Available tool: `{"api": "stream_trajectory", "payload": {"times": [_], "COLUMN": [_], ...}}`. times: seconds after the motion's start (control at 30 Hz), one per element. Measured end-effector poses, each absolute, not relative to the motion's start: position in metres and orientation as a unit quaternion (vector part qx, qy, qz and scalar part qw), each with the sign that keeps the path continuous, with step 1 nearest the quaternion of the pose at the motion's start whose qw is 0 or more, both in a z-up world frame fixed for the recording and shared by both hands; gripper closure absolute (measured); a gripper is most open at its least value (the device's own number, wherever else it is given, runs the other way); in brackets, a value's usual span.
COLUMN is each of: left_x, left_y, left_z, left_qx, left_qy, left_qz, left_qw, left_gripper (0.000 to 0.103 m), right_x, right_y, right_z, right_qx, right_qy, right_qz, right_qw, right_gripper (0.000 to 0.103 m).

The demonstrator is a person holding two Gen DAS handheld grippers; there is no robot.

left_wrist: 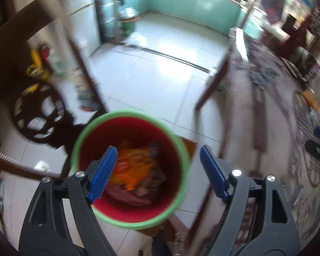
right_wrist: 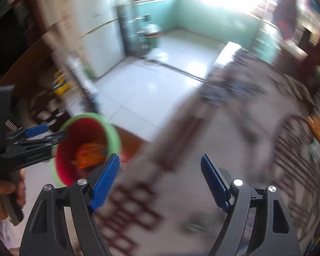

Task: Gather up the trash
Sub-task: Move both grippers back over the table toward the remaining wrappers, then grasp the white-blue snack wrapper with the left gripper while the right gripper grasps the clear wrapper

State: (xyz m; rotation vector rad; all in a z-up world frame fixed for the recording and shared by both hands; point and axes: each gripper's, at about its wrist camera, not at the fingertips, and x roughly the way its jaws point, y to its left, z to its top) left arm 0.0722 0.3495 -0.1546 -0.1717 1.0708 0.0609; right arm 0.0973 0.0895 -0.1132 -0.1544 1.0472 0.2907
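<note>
Red bin [left_wrist: 130, 170] — orange wrapper [left_wrist: 134, 166] inside, blurred.

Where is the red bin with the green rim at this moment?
The red bin stands on the floor directly below the open left gripper, beside the table; the right wrist view shows it at lower left.

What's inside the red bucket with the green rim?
The red bucket with the green rim holds a crinkly orange wrapper on top of brownish scraps. Anything under them is hidden.
</note>
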Motion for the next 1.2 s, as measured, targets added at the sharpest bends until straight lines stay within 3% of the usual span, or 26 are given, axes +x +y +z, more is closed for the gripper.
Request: {"api": "stream_trajectory", "payload": {"times": [0.2, 0.37, 0.57, 0.77, 1.0, 1.1, 1.2], "left_x": [0.098, 0.111, 0.127, 0.156, 0.214, 0.238, 0.256], "left_y": [0.238, 0.139, 0.018, -0.092, -0.196, -0.226, -0.247], "left_z": [-0.146, -0.138, -0.124, -0.108, -0.117, -0.136, -0.152], "left_qx": [-0.042, -0.023, -0.014, -0.005, 0.046, 0.060, 0.064], "left_qy": [0.506, 0.502, 0.494, 0.481, 0.465, 0.470, 0.479], "left_qz": [-0.059, -0.111, -0.162, -0.204, -0.237, -0.248, -0.253], "left_qw": [0.859, 0.858, 0.854, 0.853, 0.852, 0.845, 0.838], "left_gripper": [0.025, 0.024, 0.017, 0.012, 0.010, 0.010, 0.010], "right_x": [0.108, 0.124, 0.185, 0.246, 0.273, 0.275, 0.269], "right_y": [-0.093, -0.247, -0.387, -0.457, -0.472, -0.469, -0.470], "right_z": [-0.100, -0.095, -0.129, -0.174, -0.205, -0.208, -0.207], "right_qx": [-0.008, 0.035, 0.111, 0.163, 0.163, 0.147, 0.157], "right_qy": [0.491, 0.463, 0.482, 0.505, 0.518, 0.515, 0.501], "right_qz": [-0.022, -0.118, -0.157, -0.158, -0.132, -0.114, -0.090], "right_qw": [0.871, 0.878, 0.855, 0.833, 0.829, 0.837, 0.847], "right_gripper": [0.024, 0.009, 0.009, 0.009, 0.009, 0.014, 0.035]}}
